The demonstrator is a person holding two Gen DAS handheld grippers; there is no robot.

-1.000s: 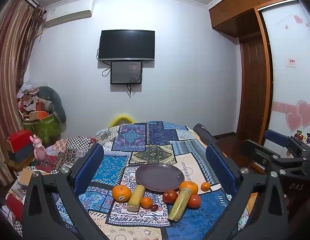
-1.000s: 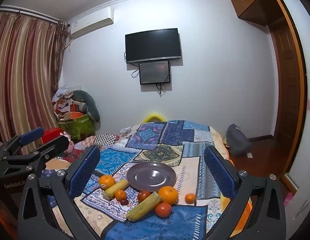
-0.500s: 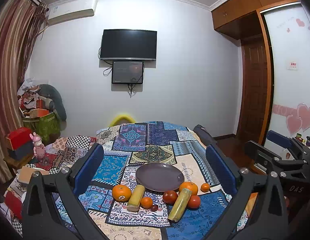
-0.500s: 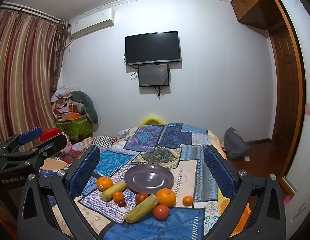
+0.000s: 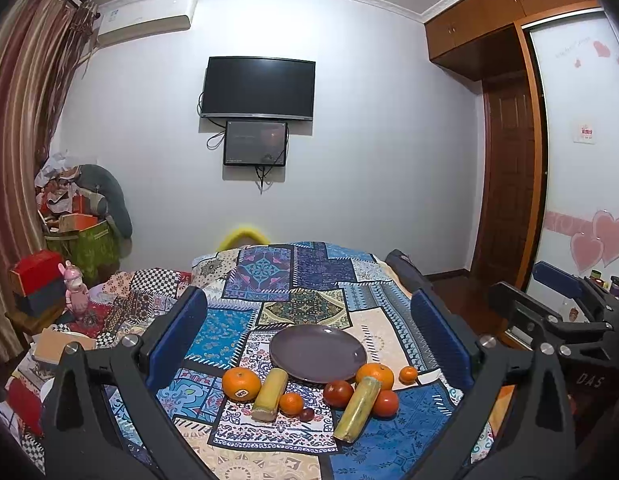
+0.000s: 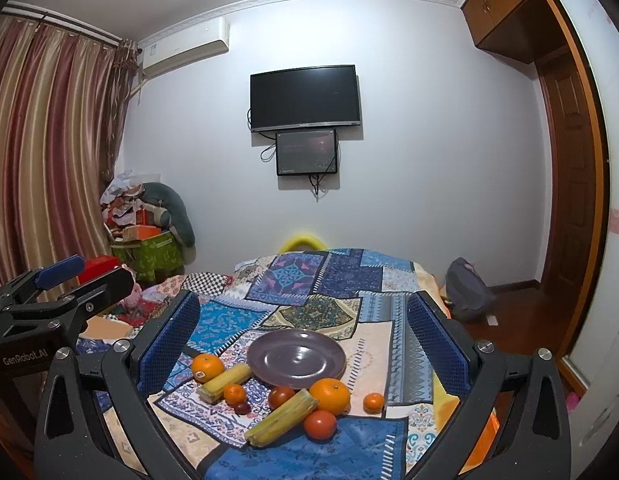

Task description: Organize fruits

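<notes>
An empty purple plate point(image 5: 318, 353) point(image 6: 296, 358) rests on a patchwork-covered table point(image 5: 293, 276). In front of it lie several fruits: a large orange point(image 5: 240, 384) point(image 6: 207, 367) at the left, two yellow-green stalk pieces point(image 5: 270, 393) point(image 5: 358, 408), small tangerines point(image 5: 291, 403) point(image 5: 408, 374), another orange point(image 5: 375, 374) point(image 6: 329, 395), red tomatoes point(image 5: 338, 393) point(image 6: 319, 424) and a dark plum point(image 5: 307, 414). My left gripper point(image 5: 309, 340) and my right gripper point(image 6: 303, 340) both stand open above the near table edge, well short of the fruit, holding nothing.
The right gripper's body point(image 5: 557, 320) shows at the right of the left wrist view; the left gripper's body point(image 6: 49, 300) shows at the left of the right wrist view. Boxes and clutter point(image 5: 69, 240) fill the left corner. A grey bag point(image 6: 467, 294) lies on the floor at the right.
Both views have shifted slightly, with the table sitting a little lower and nearer in frame. The fruits and plate have not moved, and both grippers remain open.
</notes>
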